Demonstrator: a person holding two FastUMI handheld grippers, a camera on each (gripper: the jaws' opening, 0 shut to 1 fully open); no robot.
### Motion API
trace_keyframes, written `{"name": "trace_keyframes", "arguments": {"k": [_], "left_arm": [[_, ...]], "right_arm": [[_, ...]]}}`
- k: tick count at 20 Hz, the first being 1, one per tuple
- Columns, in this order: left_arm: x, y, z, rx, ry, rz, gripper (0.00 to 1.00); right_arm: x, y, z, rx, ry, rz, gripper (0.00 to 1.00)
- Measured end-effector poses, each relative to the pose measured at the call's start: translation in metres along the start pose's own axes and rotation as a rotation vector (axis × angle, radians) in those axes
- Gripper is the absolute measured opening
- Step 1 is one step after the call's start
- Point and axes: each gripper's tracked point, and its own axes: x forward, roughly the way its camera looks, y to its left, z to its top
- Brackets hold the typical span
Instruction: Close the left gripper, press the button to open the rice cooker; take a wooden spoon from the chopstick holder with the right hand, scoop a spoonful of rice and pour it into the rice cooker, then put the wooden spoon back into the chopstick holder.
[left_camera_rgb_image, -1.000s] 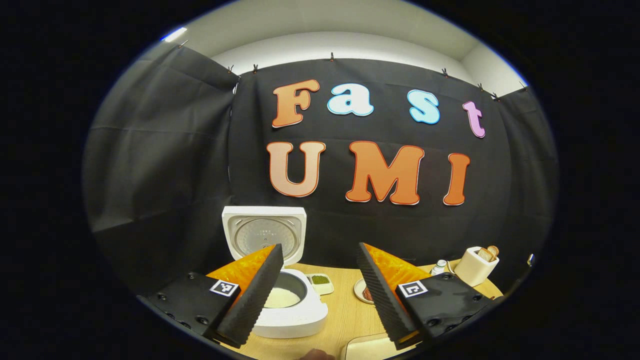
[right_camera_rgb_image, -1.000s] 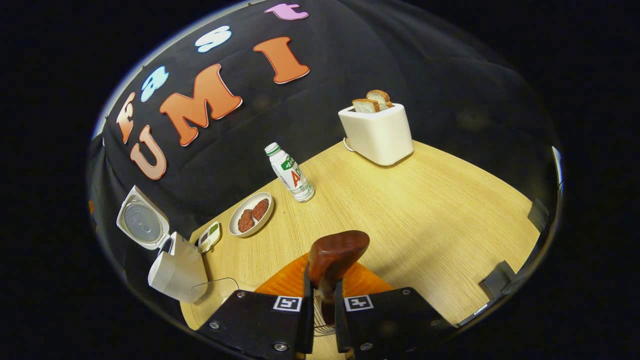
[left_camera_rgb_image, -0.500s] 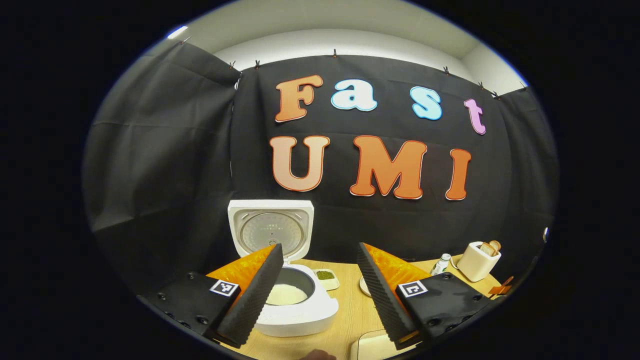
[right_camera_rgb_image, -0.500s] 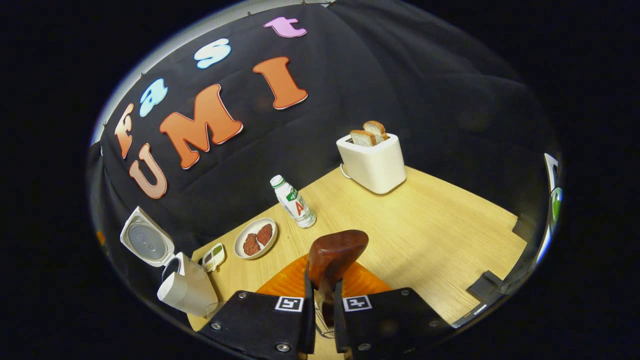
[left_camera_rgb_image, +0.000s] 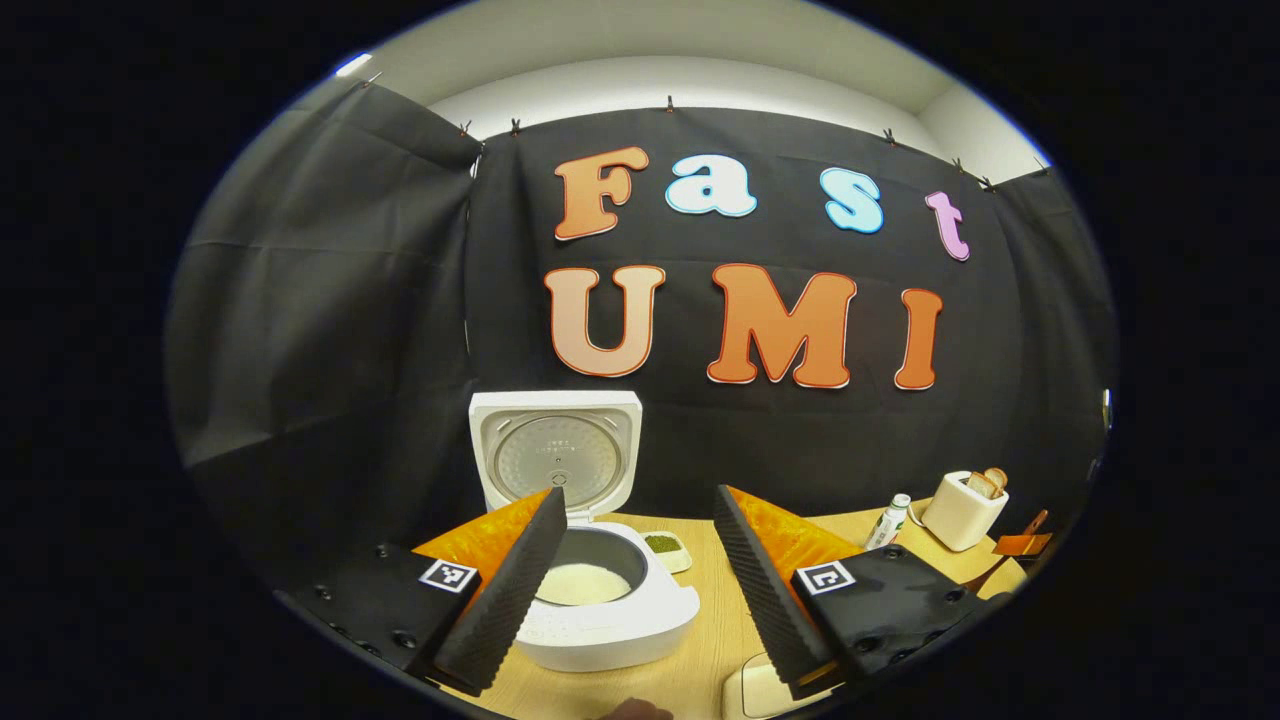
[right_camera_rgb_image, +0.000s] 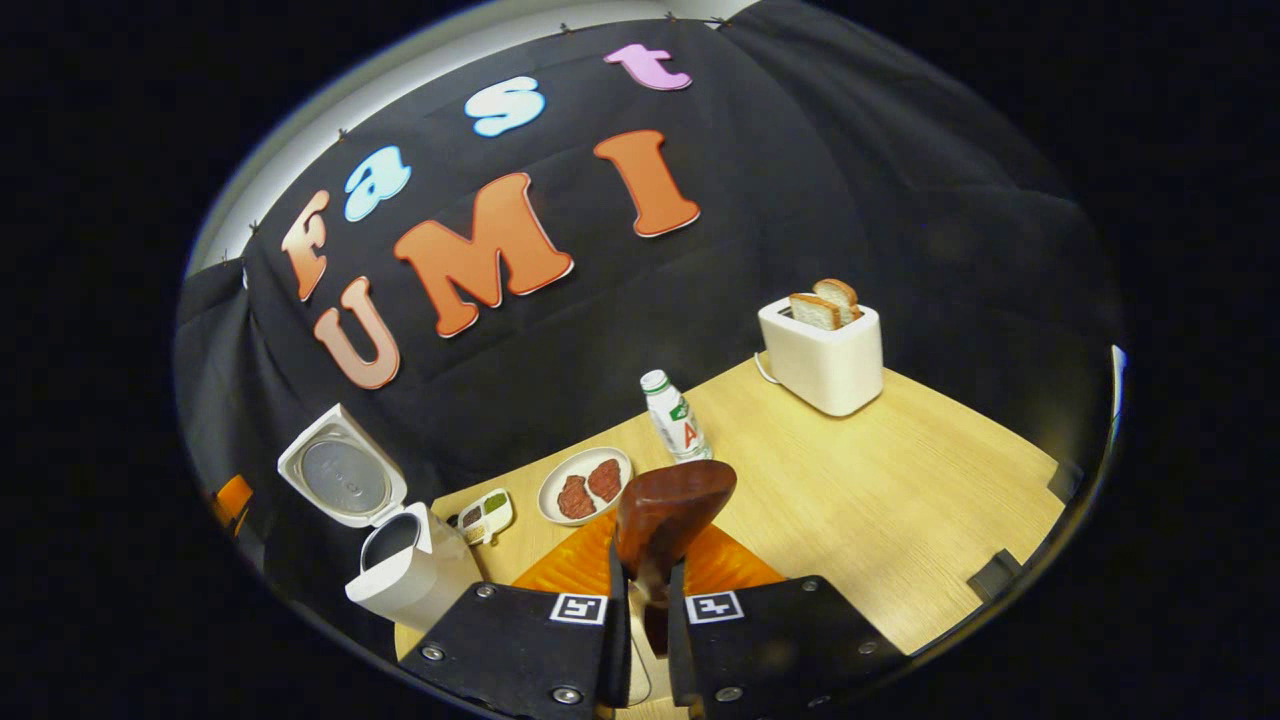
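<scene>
Wooden spoon (right_camera_rgb_image: 665, 515): rigid, light, smooth; likely slips unless gripped mid-handle. Clamped upright in right tongs (right_camera_rgb_image: 640, 600), right of open rice cooker (right_camera_rgb_image: 405, 570). Left tongs (left_camera_rgb_image: 640, 570) spread wide, empty.

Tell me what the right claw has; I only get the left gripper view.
Observer: The right claw is shut on the wooden spoon, with the bowl end standing up above the fingers.
Operator: Report what sits between the bottle and the small dish.
Observer: A plate with two brown pieces of food on it.
Operator: Say whether the spoon is at the rice cooker.
Observer: No. In the right gripper view the cooker stands off to the lower left, lid open, apart from the spoon.
</scene>
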Motion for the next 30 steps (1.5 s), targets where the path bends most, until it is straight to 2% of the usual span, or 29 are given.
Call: {"name": "trace_keyframes", "arguments": {"k": [3, 4, 5, 6, 13, 20, 24, 29, 30], "left_arm": [[-0.004, 0.007, -0.008, -0.001, 0.021, -0.007, 1.00], [-0.005, 0.009, -0.013, -0.007, 0.035, -0.006, 1.00], [-0.007, 0.010, -0.018, -0.012, 0.046, -0.009, 1.00], [-0.009, 0.014, -0.020, -0.013, 0.052, -0.005, 1.00], [-0.014, 0.048, -0.030, -0.028, 0.070, 0.049, 1.00], [-0.021, 0.069, -0.044, -0.030, 0.102, 0.084, 1.00], [-0.020, 0.073, -0.051, -0.024, 0.126, 0.082, 1.00], [-0.012, 0.063, -0.057, -0.012, 0.155, 0.046, 1.00], [-0.011, 0.060, -0.058, -0.008, 0.160, 0.039, 1.00]], "right_arm": [[0.001, 0.032, -0.018, -0.066, 0.032, 0.068, 0.15], [0.002, 0.042, -0.023, -0.085, 0.038, 0.085, 0.10], [0.004, 0.050, -0.027, -0.107, 0.043, 0.099, 0.15], [0.007, 0.056, -0.031, -0.133, 0.043, 0.104, 0.15], [0.036, 0.071, -0.075, -0.353, 0.056, 0.081, 0.15], [0.054, 0.075, -0.103, -0.593, -0.037, -0.005, 0.15], [0.060, 0.067, -0.129, -0.629, -0.021, -0.028, 0.15], [0.061, 0.076, -0.137, -0.696, -0.083, 0.011, 0.15], [0.061, 0.079, -0.145, -0.694, -0.066, 0.018, 0.15]]}}
